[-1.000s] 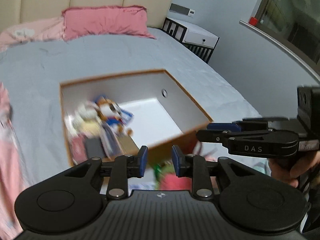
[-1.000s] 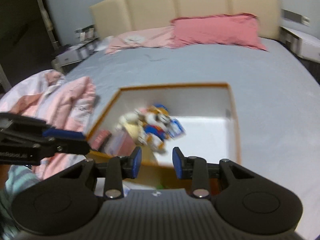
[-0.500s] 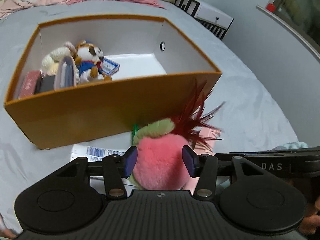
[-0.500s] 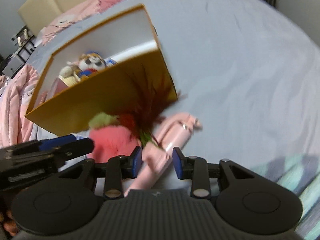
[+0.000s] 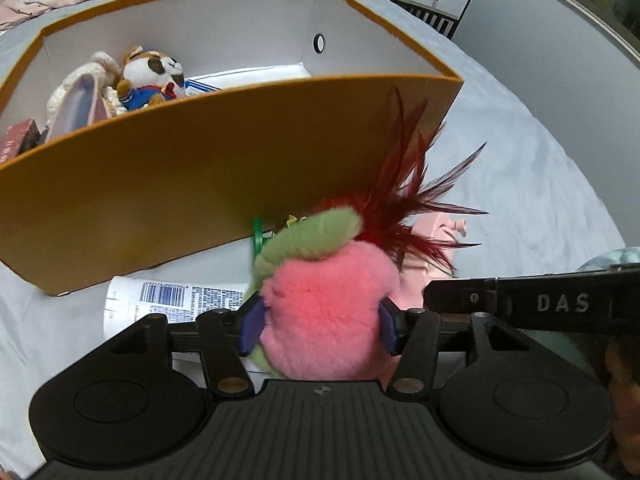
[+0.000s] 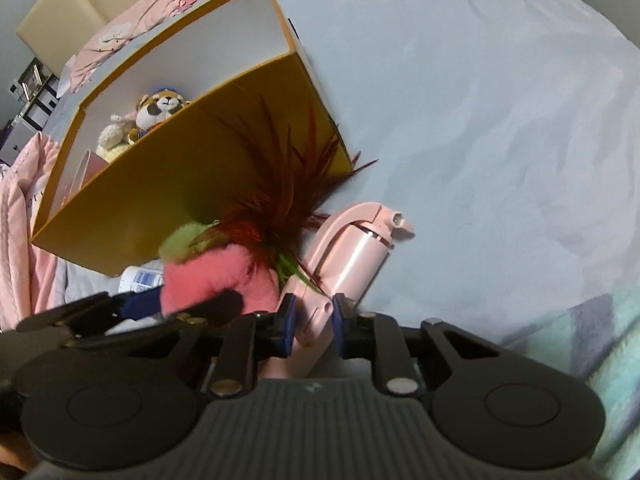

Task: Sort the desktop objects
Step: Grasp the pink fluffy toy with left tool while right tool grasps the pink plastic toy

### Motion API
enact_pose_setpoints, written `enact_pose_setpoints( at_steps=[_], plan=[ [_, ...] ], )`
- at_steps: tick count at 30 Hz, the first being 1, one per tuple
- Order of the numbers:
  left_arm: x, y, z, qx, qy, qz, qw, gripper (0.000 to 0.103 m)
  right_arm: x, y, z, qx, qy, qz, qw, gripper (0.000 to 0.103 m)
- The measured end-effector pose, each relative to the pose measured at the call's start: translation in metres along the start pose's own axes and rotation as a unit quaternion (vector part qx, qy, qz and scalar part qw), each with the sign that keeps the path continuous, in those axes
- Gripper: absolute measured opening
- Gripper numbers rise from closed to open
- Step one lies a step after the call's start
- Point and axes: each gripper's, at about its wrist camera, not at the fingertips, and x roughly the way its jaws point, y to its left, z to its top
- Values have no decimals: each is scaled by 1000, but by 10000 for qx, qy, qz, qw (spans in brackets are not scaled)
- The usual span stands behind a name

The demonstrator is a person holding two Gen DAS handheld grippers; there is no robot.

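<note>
**Closing both tools on the last items beside the box**

Working both grippers at the near wall of the orange box (image 5: 208,184), I have each tool around its own item. My left gripper (image 5: 320,322) has its blue pads pressed into the two flanks of the pink plush toy (image 5: 328,300); the fur bulges past them, so I judge the pinch made or all but made. The toy lies on the grey bedsheet (image 6: 500,120) just in front of the box, green tuft and dark red feathers (image 5: 408,184) pointing up against the orange wall.

My right gripper (image 6: 313,320) straddles the near end of the pink spray bottle (image 6: 352,256), pads narrow and close on either side of it; whether they are truly touching I cannot tell. The bottle lies flat, its long axis running straight away from that tool toward its nozzle, so the jaws cross it squarely. It sits to the toy's right, feathers draped over it.

What matters next, I judge, is that the box opening lies forward and above both tools: each load must be lifted clear of the near wall before going in beside the stuffed dog (image 5: 152,76). A white tube (image 5: 172,300) waits under the box's edge, nearer my left.
</note>
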Motion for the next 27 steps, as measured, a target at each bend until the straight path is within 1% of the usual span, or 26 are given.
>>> enact_pose_setpoints(
  at_steps=[2, 5, 7, 9, 11, 17, 20, 22, 23, 25, 27],
  plan=[
    [4, 2, 0, -63, 44, -66, 9999, 64, 0, -2, 1, 60, -16, 77, 10000, 18],
    [7, 2, 0, 6, 19, -75, 10000, 64, 1, -2, 1, 80, -50, 143, 9999, 16],
    [8, 1, -1, 50, 11, -82, 10000, 61, 1, -2, 1, 149, -108, 211, 9996, 14],
    [5, 0, -2, 58, -28, -116, 9999, 57, 0, -2, 0, 187, -188, 227, 9994, 12],
    [1, 2, -2, 3, -67, -178, 9998, 55, -3, -2, -2, 205, -254, 258, 9991, 12],
    [-17, 4, -5, -56, -211, -193, 9996, 52, -13, -3, -3, 273, -437, 314, 9982, 9],
    [-30, 7, -5, -182, -285, -252, 9991, 50, -21, -3, -2, 316, -544, 244, 9977, 7],
    [-40, 9, -5, -204, -346, -277, 9988, 19, -30, -1, -1, 272, -672, 182, 9972, 7],
    [-48, 11, -6, -217, -350, -319, 9986, 14, -35, 0, 0, 234, -745, 136, 9968, 7],
    [-58, 15, -6, -286, -397, -406, 9980, 14, -44, 1, 2, 182, -878, 106, 9959, 7],
    [-63, 18, -6, -296, -429, -351, 9980, 12, -50, 3, 5, 132, -950, 98, 9953, 7]
  ],
)
